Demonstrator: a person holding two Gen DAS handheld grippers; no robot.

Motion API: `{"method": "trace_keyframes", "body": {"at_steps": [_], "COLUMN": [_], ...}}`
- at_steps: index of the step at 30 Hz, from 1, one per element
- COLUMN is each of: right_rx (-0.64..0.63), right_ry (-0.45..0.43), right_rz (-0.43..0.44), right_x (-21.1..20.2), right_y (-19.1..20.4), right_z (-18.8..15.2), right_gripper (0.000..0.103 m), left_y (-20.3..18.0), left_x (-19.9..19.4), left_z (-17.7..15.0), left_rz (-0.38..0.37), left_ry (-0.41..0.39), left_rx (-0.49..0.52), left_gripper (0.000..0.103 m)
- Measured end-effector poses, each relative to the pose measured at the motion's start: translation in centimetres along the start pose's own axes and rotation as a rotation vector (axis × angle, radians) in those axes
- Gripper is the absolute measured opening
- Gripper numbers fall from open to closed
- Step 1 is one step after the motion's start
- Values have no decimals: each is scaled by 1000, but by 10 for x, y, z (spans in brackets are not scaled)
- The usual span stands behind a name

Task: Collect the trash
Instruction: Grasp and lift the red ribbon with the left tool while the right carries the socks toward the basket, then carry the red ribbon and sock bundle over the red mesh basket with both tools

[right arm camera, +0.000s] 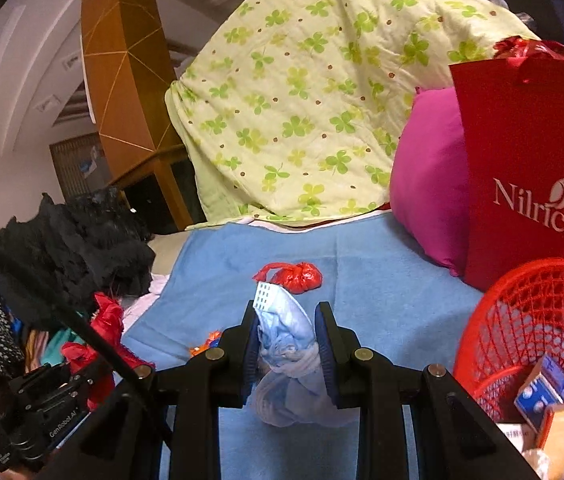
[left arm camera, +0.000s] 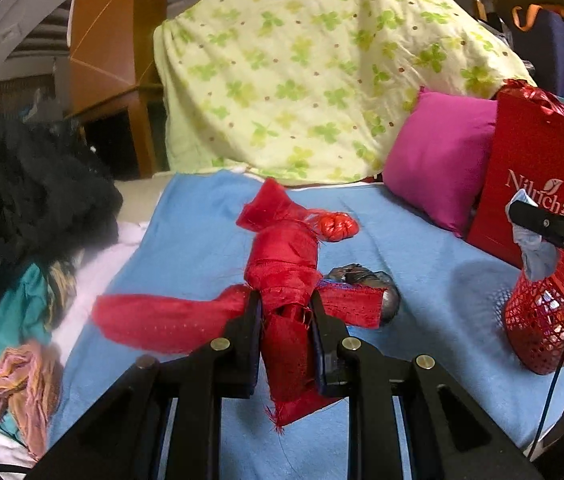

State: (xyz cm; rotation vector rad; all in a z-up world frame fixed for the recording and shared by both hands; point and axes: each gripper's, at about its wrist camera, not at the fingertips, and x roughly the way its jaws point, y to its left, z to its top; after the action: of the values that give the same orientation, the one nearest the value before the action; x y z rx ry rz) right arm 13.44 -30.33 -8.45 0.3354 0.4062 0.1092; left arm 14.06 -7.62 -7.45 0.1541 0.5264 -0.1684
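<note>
Clothes pile [left arm camera: 21,240]: far left, off the blue sheet [left arm camera: 201,240]; dark and striped garments, not trash by the look of it, so leave it.
Left gripper [left arm camera: 285,312]: your jaws are nearly closed, pinching a red cloth scrap [left arm camera: 282,264] at its middle; its loose ends hang out to both sides, and it looks lifted off the sheet, likely for carrying.
Red wad [left arm camera: 338,226]: a small knotted red lump on the sheet, just beyond the scrap; still to be collected.
Dark wad [left arm camera: 370,284]: a crumpled grey-black piece on the sheet, just right of the scrap, partly hidden by it; still to be collected.
Quilt [left arm camera: 302,60]: green-patterned, heaped at the far end of the sheet; bedding, not trash.
Pillow [left arm camera: 438,160]: magenta, propped far right against the quilt.
Right gripper [right arm camera: 286,344]: your jaws are fully closed on a pale blue mask [right arm camera: 286,340], bunched with its straps knotted; held clear of the sheet, near the basket.
Red bag [right arm camera: 530,160]: upright at far right, behind the basket.
Basket [right arm camera: 522,320]: red mesh, right edge, nearest your right gripper; cartons already lie inside, so it is likely the bin for both loads.
</note>
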Motion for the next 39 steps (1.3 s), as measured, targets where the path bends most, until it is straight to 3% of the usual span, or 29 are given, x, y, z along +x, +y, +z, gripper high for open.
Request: {"method": "trace_keyframes", "body": {"at_steps": [15,39], "right_rx": [27,39], "right_ry": [-69,-93], "right_rz": [26,8], "right_x": [-51,-72], "right_y": [-8,-26], "right_z": [-11,-9], "right_gripper": [29,29], "left_y": [-36,-51], "left_x": [-35,-43], "left_z": [12,14], "left_rz": [16,13], "left_ry": [-52,-62], "left_rx": [83,137], "left_gripper": [22,23]}}
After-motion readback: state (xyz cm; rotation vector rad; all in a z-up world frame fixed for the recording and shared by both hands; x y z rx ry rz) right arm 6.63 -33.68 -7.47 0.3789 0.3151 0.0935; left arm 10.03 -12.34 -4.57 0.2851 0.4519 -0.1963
